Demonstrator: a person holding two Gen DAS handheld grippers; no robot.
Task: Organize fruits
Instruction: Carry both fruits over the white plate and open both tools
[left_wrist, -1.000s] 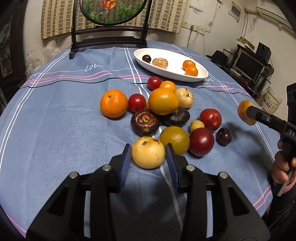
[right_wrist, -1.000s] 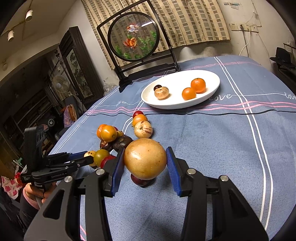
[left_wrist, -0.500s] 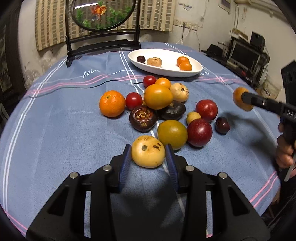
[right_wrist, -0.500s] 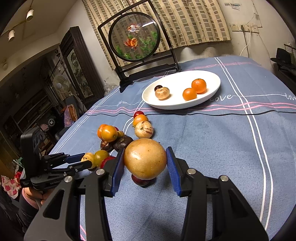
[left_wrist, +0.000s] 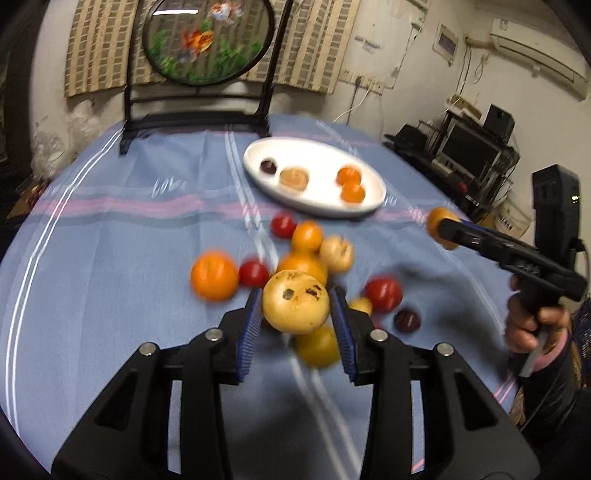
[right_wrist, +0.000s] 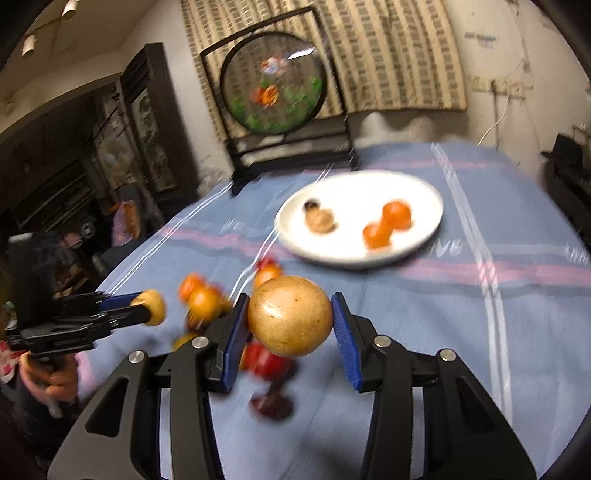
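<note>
Both grippers (left_wrist: 296, 321) (right_wrist: 290, 325) have lifted, each clamped on a yellow fruit (left_wrist: 295, 301) (right_wrist: 290, 315), which fast swinging toward the plate (left_wrist: 369, 206) could throw loose

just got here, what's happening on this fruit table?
A person holds a claw in each hand, sorting fruit off a blue striped tablecloth. The left claw is shut on a pale yellow spotted fruit; the right claw is shut on a round tan fruit. Both fruits are off the cloth. The white oval plate holds four fruits, and a loose pile of orange, red and dark fruits remains on the cloth.
</note>
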